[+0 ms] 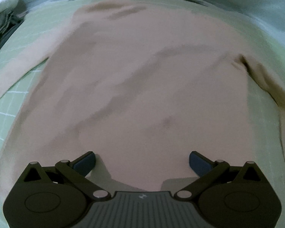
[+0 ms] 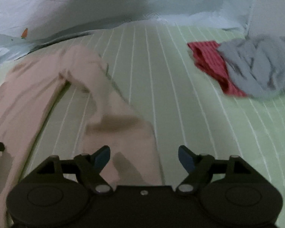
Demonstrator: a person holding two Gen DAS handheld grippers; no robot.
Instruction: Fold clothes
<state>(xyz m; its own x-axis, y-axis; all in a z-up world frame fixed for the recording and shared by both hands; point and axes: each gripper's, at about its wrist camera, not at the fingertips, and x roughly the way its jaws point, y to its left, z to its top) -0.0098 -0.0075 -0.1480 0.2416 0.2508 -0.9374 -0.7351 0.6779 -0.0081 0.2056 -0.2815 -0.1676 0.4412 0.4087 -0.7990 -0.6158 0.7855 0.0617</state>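
The pink long-sleeved top (image 1: 142, 79) lies spread flat on the green lined bedsheet (image 1: 7, 102), body running lengthwise away from the left gripper (image 1: 142, 163), whose jaws gape wide and empty above it. Its sleeves trail off to the sides, ends cut off. The right gripper (image 2: 144, 158), also wide open, hovers over one sleeve (image 2: 112, 106). Farther right, a red garment (image 2: 209, 60) lies partly hidden under a blurry grey garment (image 2: 260, 64).

Bare bed (image 2: 180, 98) between the pink sleeve (image 2: 112, 102) and the red garment (image 2: 210, 62) gives open passage. A grey garment (image 2: 260, 66) blocks the far right. Rumpled bedding (image 2: 85, 5), apparently a quilt, closes the far edge.
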